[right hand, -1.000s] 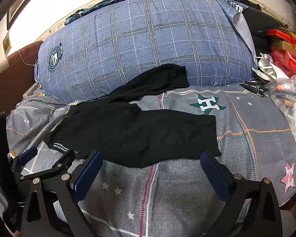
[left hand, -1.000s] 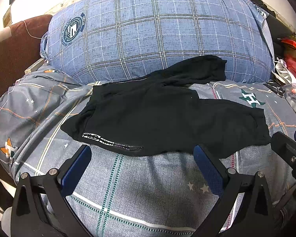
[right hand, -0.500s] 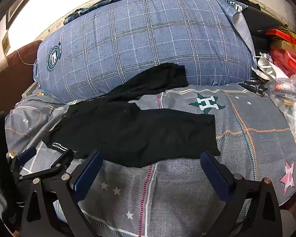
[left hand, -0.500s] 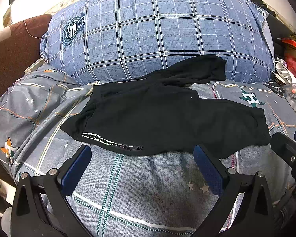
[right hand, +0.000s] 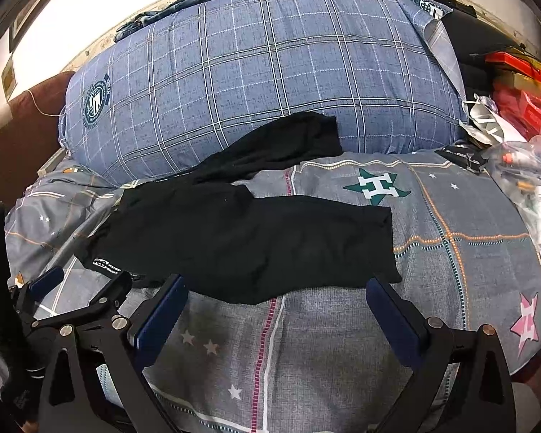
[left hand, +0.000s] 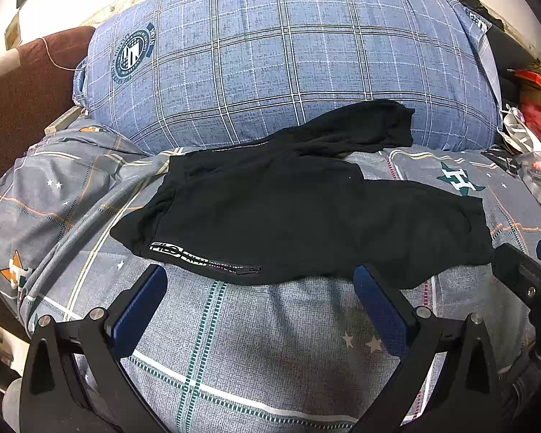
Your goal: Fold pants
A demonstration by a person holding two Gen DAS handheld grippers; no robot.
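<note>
Left gripper spread wide, nothing between the blue pads, poised just short of the near hem of the black pants; right gripper likewise agape and empty, fingers bracketing the near edge of the lower trouser leg. Pants laid out flat on the grey star-print bedspread, long axis running left to right: waistband at the left, with the white-lettered zip pocket on the near edge, cuffs at the right. One leg straight across the near side, the other splayed off toward the far right, its cuff riding up against the big blue plaid pillow. Garment directly ahead of both claws and a little beyond the fingertips; waist end closer to the left gripper, near cuff closer to the right. Likely first step: bringing the stray far leg over onto the near one, a reach across the whole garment for either side. Black cloth swallowing most seams and creases, so layering at the crotch hard to read; pocket lettering too small to make out. Clutter at the far right edge cut off and indistinct.
</note>
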